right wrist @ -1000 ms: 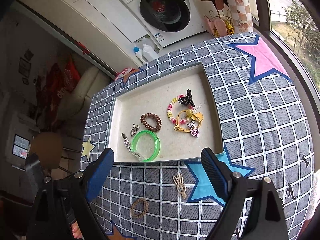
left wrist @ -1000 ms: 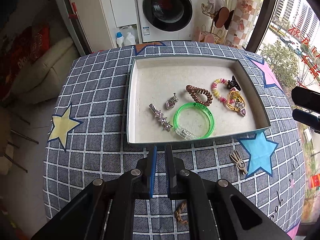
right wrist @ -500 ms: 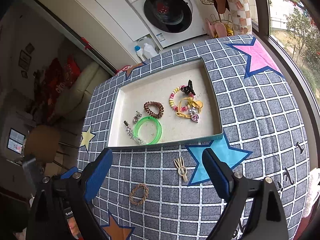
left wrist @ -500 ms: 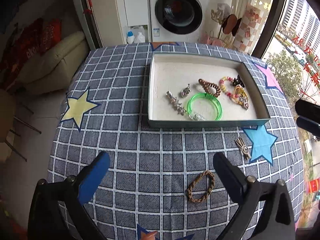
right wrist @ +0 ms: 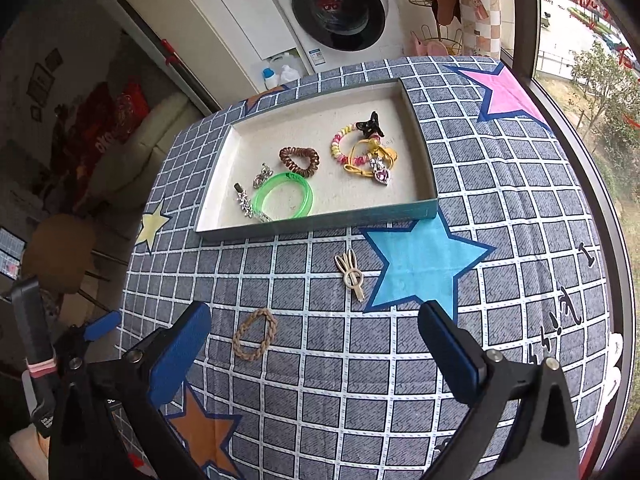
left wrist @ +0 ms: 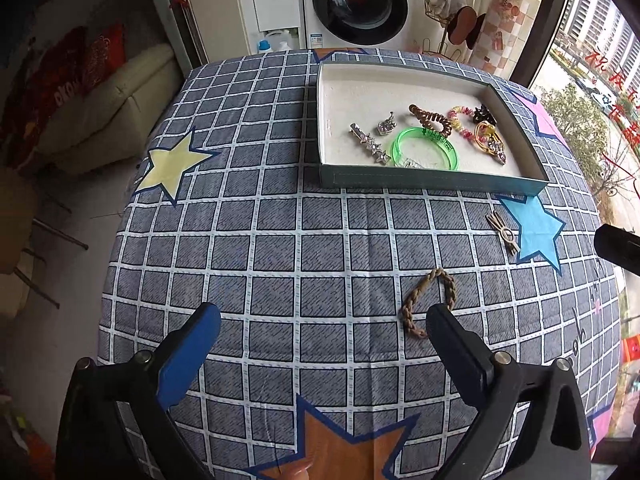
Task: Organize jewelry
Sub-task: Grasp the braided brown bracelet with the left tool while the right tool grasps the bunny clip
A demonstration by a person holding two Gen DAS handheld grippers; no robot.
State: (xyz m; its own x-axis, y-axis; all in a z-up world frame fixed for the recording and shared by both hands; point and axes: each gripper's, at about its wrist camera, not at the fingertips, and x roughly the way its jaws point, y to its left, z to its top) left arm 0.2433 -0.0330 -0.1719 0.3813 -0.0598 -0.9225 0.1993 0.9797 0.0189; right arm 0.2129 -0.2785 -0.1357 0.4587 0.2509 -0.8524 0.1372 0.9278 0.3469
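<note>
A shallow teal box [left wrist: 432,181] [right wrist: 320,222] sits on the checked cloth and holds a green bangle [left wrist: 424,150] [right wrist: 286,200], a brown coil tie [right wrist: 299,161], a silver clip [left wrist: 369,145], a beaded bracelet [right wrist: 344,142] and a yellow tie with a heart charm [right wrist: 374,162]. A braided brown hair tie [left wrist: 428,298] [right wrist: 255,333] and a beige rabbit clip [left wrist: 503,233] [right wrist: 351,274] lie on the cloth in front of the box. My left gripper [left wrist: 322,332] is open and empty, its right finger beside the braided tie. My right gripper [right wrist: 314,330] is open and empty above the cloth.
The cloth has coloured stars, a blue one [right wrist: 420,266] beside the rabbit clip. The table's edge drops to the floor on the left. A washing machine [left wrist: 358,2] stands behind, a cream sofa [left wrist: 112,100] at left, a window at right.
My left gripper has opened from shut and drawn back from the box toward the table's near side. The braided tie now lies by its right finger. My right gripper has pulled back slightly.
</note>
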